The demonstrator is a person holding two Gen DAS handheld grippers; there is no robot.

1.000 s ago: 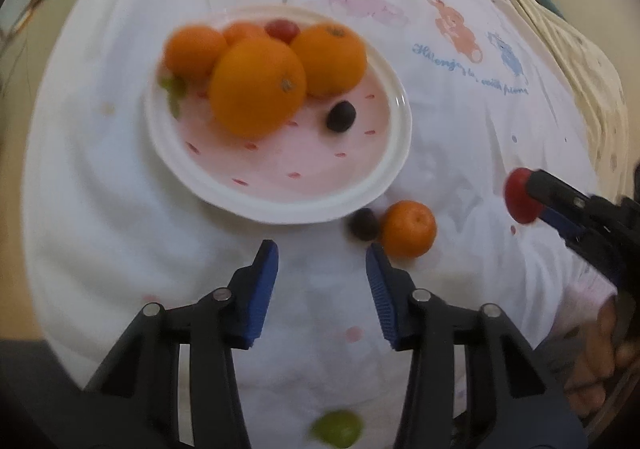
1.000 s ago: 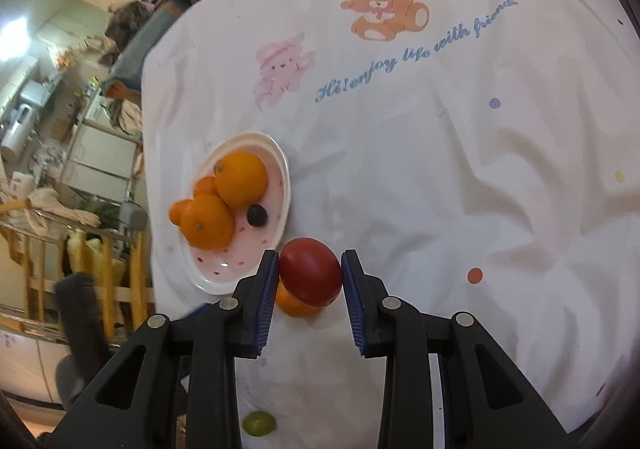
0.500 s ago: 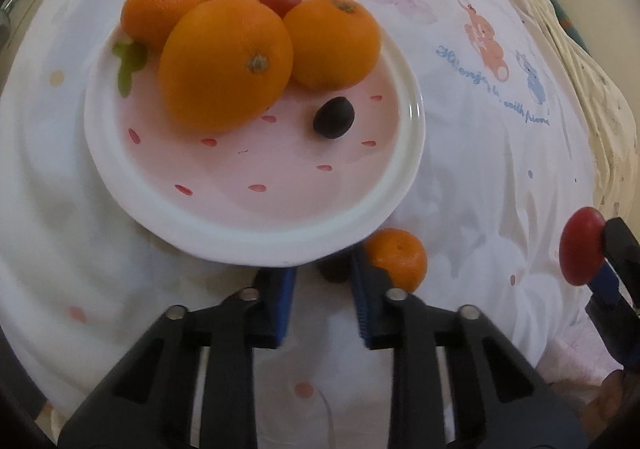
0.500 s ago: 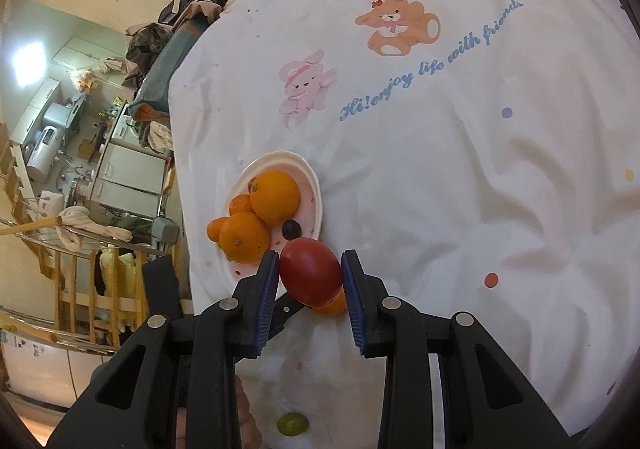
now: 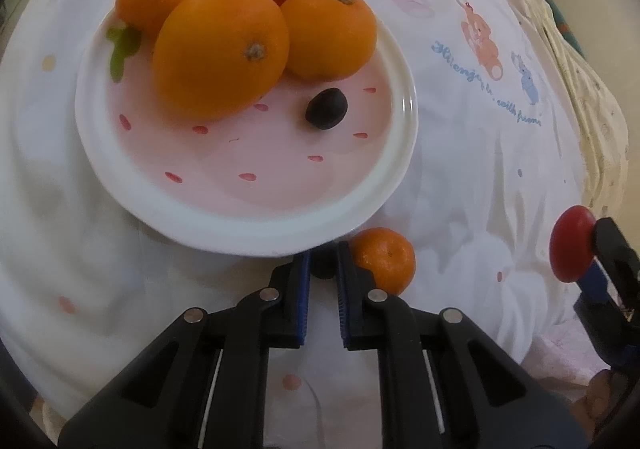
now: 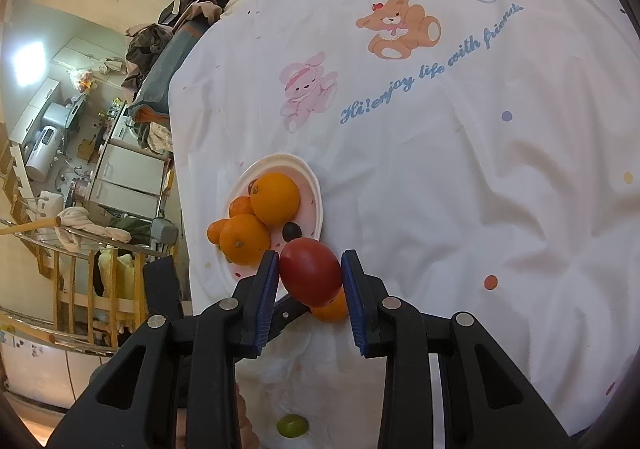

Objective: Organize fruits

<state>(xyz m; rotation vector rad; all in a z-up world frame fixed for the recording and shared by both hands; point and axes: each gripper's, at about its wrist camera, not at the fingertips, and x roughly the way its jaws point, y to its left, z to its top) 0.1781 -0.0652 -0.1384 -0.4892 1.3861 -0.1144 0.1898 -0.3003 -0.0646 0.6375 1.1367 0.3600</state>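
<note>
left gripper [image 5: 322, 273] has dropped in and clamped tight on the dark grape [image 5: 323, 267] on the cloth at the plate [image 5: 248, 233] rim, so it's ready to lift; right gripper [image 6: 310, 275] keeps its grip on the red tomato [image 6: 311, 272] above the cloth. count: two big oranges [image 5: 220, 49], three mandarins (one loose [image 5: 385, 259]), two tomatoes, two dark grapes, one green grape [image 6: 293, 425].

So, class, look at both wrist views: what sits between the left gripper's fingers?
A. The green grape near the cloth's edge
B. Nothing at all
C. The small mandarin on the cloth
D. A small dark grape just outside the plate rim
D: the left gripper is shut on the dark grape beside the plate; the mandarin lies just outside its fingers.
</note>
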